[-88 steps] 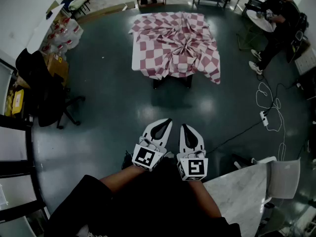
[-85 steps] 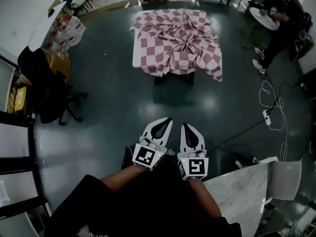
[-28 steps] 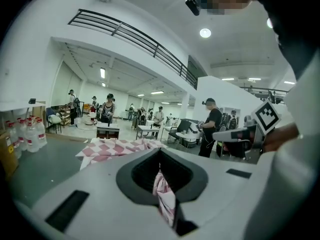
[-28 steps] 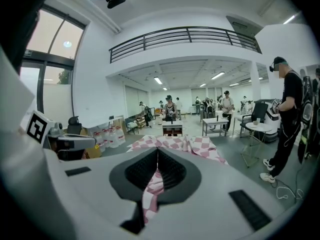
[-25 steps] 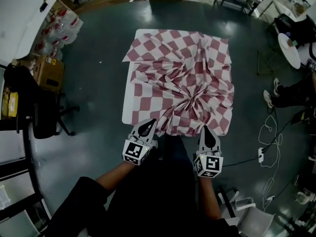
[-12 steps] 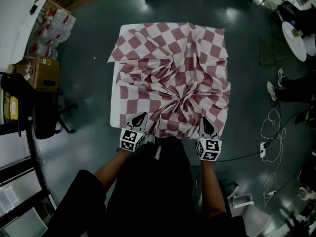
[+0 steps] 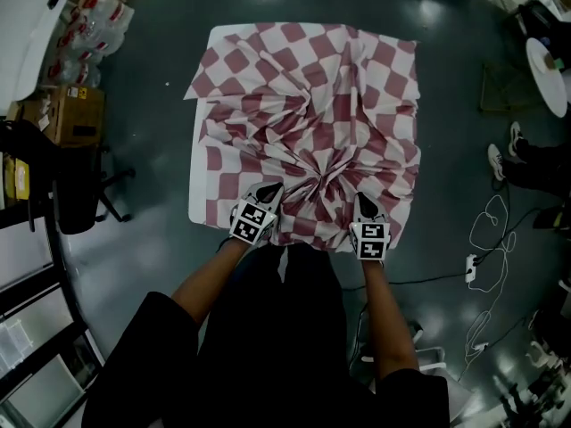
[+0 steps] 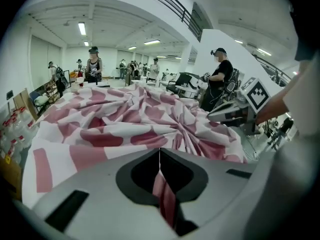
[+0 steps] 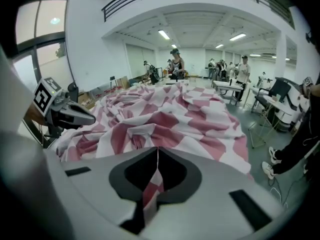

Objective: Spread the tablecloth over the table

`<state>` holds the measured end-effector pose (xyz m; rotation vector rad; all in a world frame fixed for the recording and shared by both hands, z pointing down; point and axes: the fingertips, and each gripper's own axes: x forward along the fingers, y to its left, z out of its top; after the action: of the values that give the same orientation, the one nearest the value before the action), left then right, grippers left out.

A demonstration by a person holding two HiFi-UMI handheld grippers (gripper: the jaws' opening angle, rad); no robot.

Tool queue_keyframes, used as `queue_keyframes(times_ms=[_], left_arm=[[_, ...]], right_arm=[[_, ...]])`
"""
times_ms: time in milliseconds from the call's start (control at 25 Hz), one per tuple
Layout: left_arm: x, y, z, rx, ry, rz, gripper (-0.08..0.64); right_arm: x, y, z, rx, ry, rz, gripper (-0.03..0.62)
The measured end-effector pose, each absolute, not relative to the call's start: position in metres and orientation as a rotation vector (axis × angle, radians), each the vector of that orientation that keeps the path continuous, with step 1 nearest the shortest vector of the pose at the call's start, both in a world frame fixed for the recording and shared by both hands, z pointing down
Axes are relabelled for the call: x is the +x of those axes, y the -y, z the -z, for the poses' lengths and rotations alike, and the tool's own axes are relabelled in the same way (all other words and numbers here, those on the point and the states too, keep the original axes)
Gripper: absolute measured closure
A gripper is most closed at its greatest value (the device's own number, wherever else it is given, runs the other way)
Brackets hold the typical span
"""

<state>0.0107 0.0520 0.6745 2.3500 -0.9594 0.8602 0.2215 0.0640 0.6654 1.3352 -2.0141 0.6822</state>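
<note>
A red-and-white checked tablecloth [image 7: 312, 123] lies crumpled on a white table [image 7: 198, 181], its folds gathered toward a knot near the front middle. My left gripper [image 7: 268, 192] is shut, its tips over the cloth's near-left part. My right gripper [image 7: 364, 202] is also shut, over the near-right part close to the front edge. In the left gripper view the shut tips [image 8: 159, 152] point across the cloth [image 8: 125, 129], with the right gripper [image 8: 226, 113] to the side. In the right gripper view the shut tips [image 9: 158, 150] face the cloth [image 9: 170, 119]. Neither visibly pinches fabric.
A cardboard box [image 7: 67, 114] and a dark office chair [image 7: 76, 185] stand left of the table. Cables and a power strip [image 7: 470, 267] lie on the floor at the right, near a person's feet [image 7: 508, 154]. Other people stand far off.
The table has come close under me. Both grippers have dropped and moved forward, from the near edge onto the cloth's front part. Both stayed shut.
</note>
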Motion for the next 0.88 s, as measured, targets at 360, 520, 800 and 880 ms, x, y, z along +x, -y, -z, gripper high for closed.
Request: queue_keyframes(times_ms=[360,520,800,880], left_arm=[[0.007,-0.033,-0.709,2.183,0.99,-0.789,0.545],[-0.008,-0.034,-0.719,2.181,1.0,-0.875,0.545],[-0.082,-0.034,-0.723,2.173,1.088,-0.912,0.545],[-0.108,-0.034,-0.721,2.174,1.123,-0.932,0.545]], right_arm=[[0.204,-0.066,-0.709,1.191,1.951,-0.697,0.577],[0.213,-0.068,-0.718,1.184,1.934,-0.692,0.577],[0.252,-0.075,-0.717,1.271,1.847,-0.662,0.577],[0.263,-0.079,-0.715,1.293,1.816,-0.652,0.577]])
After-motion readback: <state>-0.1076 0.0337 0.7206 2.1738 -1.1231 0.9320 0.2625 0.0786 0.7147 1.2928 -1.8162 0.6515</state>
